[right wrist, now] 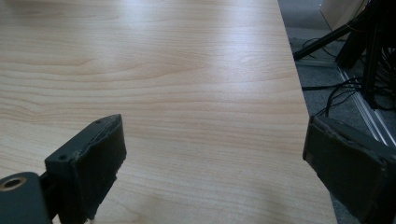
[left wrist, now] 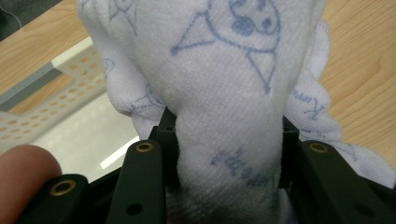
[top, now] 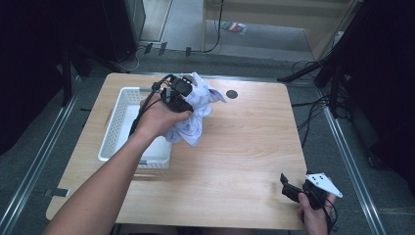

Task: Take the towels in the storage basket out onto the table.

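**Inspector A:** Left gripper (top: 182, 93)?

**Inspector B:** Clamped on a white cloth (top: 195, 115) printed with blue drawings and lettering. In the left gripper view a thick fold of the cloth (left wrist: 224, 93) fills the gap between the two black jaws. The bundle is lifted off the wooden table (top: 244, 156), hanging at the right edge of a white perforated plastic basket (top: 115, 122).

**Inspector A:** Position of the basket?

**Inspector B:** Left half of the table, long side running away from the person. I cannot tell whether the cloth touches its rim.

**Inspector A:** Right gripper (top: 288, 188)?

**Inspector B:** Near the table's front right corner, held low in the right hand (top: 315, 215). Jaws spread wide apart, nothing between them but bare tabletop (right wrist: 187, 93). Well apart from the cloth.
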A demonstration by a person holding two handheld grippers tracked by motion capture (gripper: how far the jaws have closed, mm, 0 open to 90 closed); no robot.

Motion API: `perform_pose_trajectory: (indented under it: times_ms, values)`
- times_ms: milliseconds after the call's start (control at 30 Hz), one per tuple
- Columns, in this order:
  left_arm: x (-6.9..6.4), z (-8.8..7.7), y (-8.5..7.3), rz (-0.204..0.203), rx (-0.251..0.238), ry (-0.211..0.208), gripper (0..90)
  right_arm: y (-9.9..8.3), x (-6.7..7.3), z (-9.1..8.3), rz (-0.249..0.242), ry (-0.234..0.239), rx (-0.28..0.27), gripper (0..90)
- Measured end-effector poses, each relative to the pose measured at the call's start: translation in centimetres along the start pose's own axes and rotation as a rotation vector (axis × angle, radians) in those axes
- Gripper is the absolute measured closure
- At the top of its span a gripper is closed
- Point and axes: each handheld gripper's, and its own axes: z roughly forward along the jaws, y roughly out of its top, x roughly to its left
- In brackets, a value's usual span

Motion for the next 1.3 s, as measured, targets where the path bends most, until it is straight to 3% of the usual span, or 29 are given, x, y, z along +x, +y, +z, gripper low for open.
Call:
perform_pose_trajectory:
  times_ms: [467, 800, 867, 967, 1200, 1300]
  values:
    - [-2.7, 1.6, 1.3, 0.027, 0.003, -0.022, 60.0, 0.0, 0.0, 0.0, 0.001, 0.004, -0.003, 6.0]
    - [-4.7, 3.8, 2.1, 0.041, 0.025, -0.046, 59.5, 0.0, -0.1, 0.0, 0.001, 0.009, -0.006, 5.9]
    - [-5.1, 4.5, 2.1, 0.038, 0.031, -0.060, 59.3, 0.0, -0.1, 0.0, 0.003, 0.010, -0.007, 6.0]
    - [-5.8, 6.2, 1.9, 0.011, 0.046, -0.118, 59.0, 0.0, -0.1, 0.0, 0.003, 0.011, -0.010, 5.9]
    - [-6.7, 8.8, 1.3, 0.011, 0.090, -0.135, 58.1, 0.0, -0.2, 0.0, 0.004, 0.013, -0.011, 6.0]
    - [-6.5, 9.8, 1.0, -0.033, 0.102, -0.204, 53.8, 0.0, -0.2, 0.0, 0.005, 0.013, -0.010, 6.0]
